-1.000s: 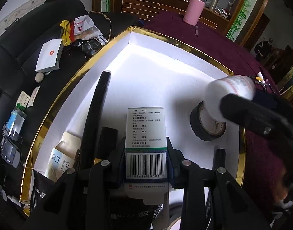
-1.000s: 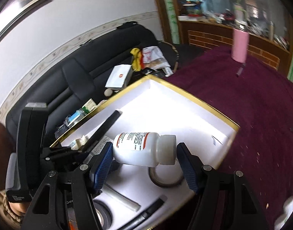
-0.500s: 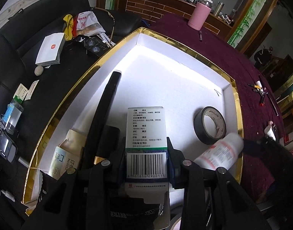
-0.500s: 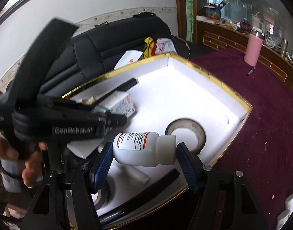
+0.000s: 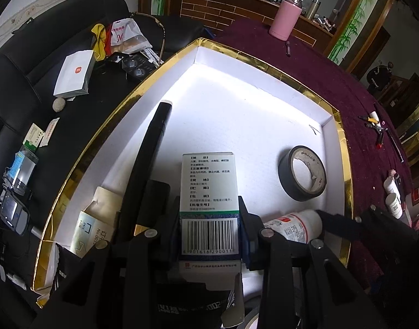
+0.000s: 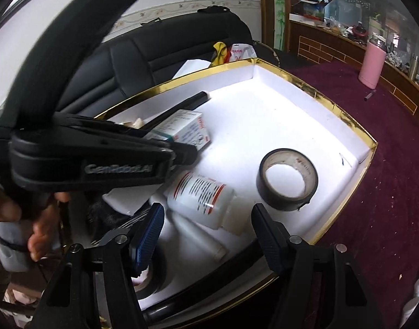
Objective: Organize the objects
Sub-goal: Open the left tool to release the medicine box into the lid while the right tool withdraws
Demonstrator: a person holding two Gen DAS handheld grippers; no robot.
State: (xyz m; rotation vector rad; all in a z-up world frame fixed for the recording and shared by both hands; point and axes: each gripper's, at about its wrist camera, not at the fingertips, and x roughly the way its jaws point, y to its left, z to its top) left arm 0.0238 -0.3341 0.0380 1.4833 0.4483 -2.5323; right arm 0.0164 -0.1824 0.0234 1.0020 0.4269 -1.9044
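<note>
White bottle [image 6: 206,200] just beyond the right gripper's [image 6: 206,235] spread, unclenched fingers [image 6: 149,233] — untouched.

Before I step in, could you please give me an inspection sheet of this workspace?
Surface: white, gold-rimmed tray on a maroon tablecloth.
Job's things: medicine box held over the tray; white bottle tilted and tape roll flat inside it.
Clutter: black stick and paper packet in the tray.
Tools: left tool shut on the medicine box; right tool flanks the white bottle, grip unclear.
Cables: nothing seen.
Surroundings: pink flask, littered black sofa.
</note>
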